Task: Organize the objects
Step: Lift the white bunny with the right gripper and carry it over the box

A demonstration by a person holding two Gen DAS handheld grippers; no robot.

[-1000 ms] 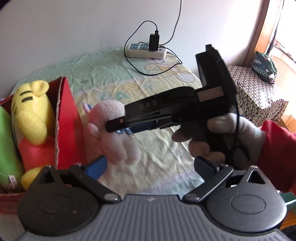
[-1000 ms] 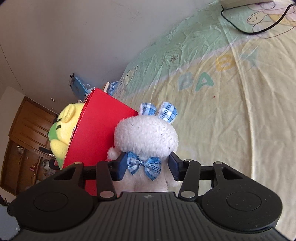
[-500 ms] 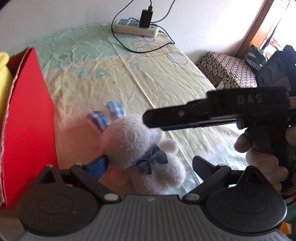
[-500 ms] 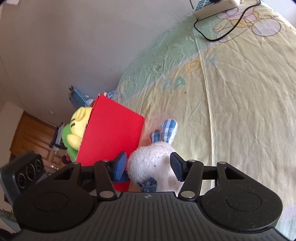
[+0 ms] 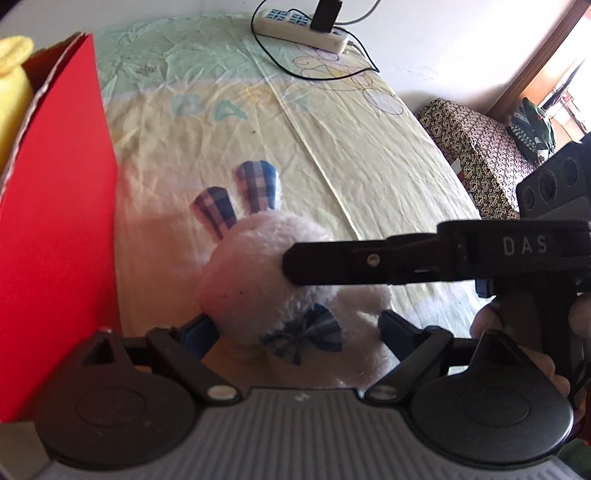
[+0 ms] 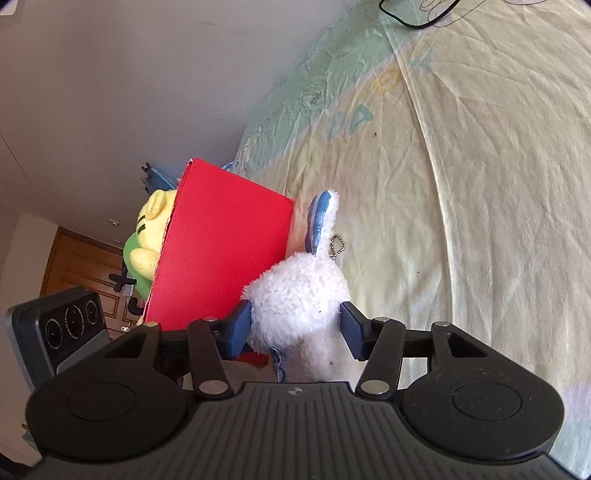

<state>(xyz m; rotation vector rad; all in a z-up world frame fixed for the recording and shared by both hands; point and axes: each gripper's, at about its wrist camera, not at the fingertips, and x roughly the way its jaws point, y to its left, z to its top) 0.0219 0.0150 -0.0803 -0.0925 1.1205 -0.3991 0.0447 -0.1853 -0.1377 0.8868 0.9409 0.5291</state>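
Note:
A white plush bunny [image 5: 258, 277] with blue plaid ears and a bow lies on the bed sheet [image 5: 369, 166], right beside a red box [image 5: 55, 221]. My left gripper [image 5: 295, 332] points down over it. Its jaws are closing, one pad on each side of the bunny's body, without a clear squeeze. One finger [image 5: 351, 264] of the right gripper crosses above the bunny's head. In the right wrist view the bunny [image 6: 295, 295] sits between the blue pads of my right gripper [image 6: 295, 325]. Those jaws are closing slightly and only brush the fur.
The red box [image 6: 221, 240] holds a yellow plush [image 6: 151, 218] and a green one [image 6: 133, 254]. A power strip [image 5: 303, 29] with a black cable lies at the bed's far end. A patterned covered box [image 5: 476, 147] stands beside the bed at right.
The right gripper let go of the bunny, which now lies on the sheet by the red box. The left gripper came down over it and its jaws narrowed.

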